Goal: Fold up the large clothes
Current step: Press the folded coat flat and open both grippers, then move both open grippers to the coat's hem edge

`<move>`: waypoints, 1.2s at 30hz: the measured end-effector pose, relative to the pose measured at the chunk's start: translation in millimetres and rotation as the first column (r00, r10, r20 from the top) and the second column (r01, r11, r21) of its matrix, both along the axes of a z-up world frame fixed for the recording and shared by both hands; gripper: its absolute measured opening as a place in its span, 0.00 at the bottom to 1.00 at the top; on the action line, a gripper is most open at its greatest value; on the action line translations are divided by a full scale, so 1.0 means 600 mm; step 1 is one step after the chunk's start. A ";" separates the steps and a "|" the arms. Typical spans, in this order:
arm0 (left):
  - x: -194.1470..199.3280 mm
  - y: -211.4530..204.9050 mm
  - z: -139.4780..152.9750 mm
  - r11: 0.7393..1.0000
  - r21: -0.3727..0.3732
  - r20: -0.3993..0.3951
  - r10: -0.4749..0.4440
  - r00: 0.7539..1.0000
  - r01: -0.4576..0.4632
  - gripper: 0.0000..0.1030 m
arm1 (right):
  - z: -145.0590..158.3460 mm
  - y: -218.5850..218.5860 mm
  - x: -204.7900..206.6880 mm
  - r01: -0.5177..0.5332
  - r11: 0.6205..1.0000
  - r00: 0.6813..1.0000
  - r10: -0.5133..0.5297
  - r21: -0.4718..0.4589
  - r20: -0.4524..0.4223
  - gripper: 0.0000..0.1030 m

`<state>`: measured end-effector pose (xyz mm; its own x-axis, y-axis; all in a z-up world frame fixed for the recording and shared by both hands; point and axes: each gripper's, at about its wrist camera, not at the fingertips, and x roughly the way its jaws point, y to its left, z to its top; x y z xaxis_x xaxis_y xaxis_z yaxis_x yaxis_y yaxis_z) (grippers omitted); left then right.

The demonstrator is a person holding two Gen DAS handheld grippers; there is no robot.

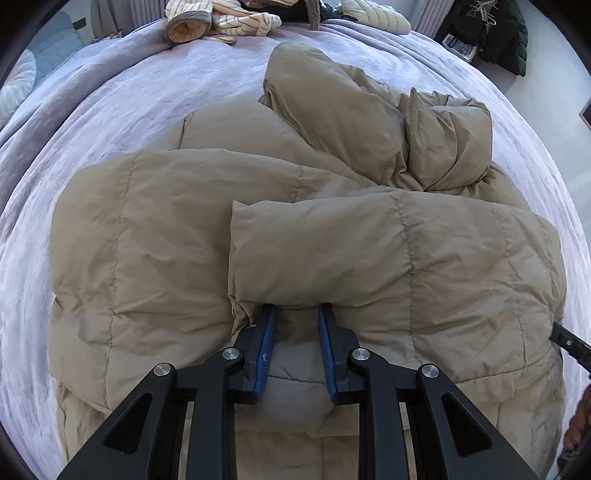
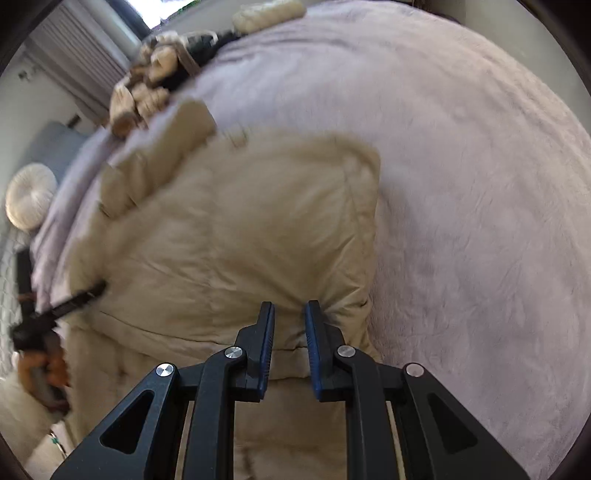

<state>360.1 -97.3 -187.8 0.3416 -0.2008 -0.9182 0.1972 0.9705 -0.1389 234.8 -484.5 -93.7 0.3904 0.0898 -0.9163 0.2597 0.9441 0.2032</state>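
Lilac-blanketed bed point(image 1: 122, 110) carrying one tan puffer jacket point(image 1: 147, 236) mid-bed, partly folded, sleeve bunched at far side; left gripper point(image 1: 295, 314) and right gripper point(image 2: 289, 308) both parted over its near hem, holding nothing.

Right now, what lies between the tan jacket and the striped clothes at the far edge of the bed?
Only bare lilac blanket separates the jacket from the striped clothes; the left wrist view shows this.
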 end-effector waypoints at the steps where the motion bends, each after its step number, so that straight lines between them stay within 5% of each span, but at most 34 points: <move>1: 0.000 -0.001 -0.001 1.000 0.003 0.001 -0.005 1.000 0.005 0.24 | -0.011 0.000 0.004 0.003 1.000 1.000 -0.003 0.001 -0.007 0.16; 5: -0.001 -0.002 0.005 1.000 0.012 -0.008 0.009 1.000 -0.009 0.24 | -0.021 -0.004 0.009 0.027 1.000 0.999 -0.027 -0.004 -0.022 0.16; 20: -0.063 0.013 0.079 0.998 0.060 -0.035 0.030 0.999 -0.028 0.24 | 0.065 0.000 -0.049 0.080 0.994 0.996 -0.077 0.079 -0.038 0.20; 21: -0.069 0.014 0.083 0.998 0.061 -0.037 0.032 0.999 -0.030 0.24 | 0.066 0.003 -0.051 0.080 0.993 0.996 -0.077 0.084 -0.042 0.22; 24: -0.088 0.018 0.090 0.997 0.064 -0.056 0.042 0.998 -0.039 0.24 | 0.074 0.009 -0.067 0.082 0.992 0.995 -0.077 0.097 -0.056 0.47; 29: -0.137 0.027 0.093 0.995 0.069 -0.099 0.073 0.992 -0.067 0.24 | 0.085 0.019 -0.091 0.080 0.990 0.995 -0.071 0.120 -0.076 0.54; 30: -0.147 0.029 0.094 0.995 0.071 -0.105 0.076 0.992 -0.069 0.30 | 0.087 0.021 -0.096 0.078 0.989 0.994 -0.068 0.127 -0.083 0.55; 31: -0.162 0.033 0.096 0.994 0.076 -0.108 0.082 0.991 -0.074 0.64 | 0.089 0.023 -0.102 0.076 0.988 0.994 -0.065 0.133 -0.088 0.57; 33: -0.189 0.041 0.107 0.991 0.086 -0.084 0.108 0.991 -0.101 1.00 | 0.095 0.028 -0.114 0.072 0.987 0.994 -0.059 0.141 -0.094 0.61; 36: -0.227 0.049 0.117 0.990 0.083 -0.091 0.120 0.989 -0.113 1.00 | 0.104 0.033 -0.130 0.067 0.985 0.994 -0.051 0.156 -0.101 0.70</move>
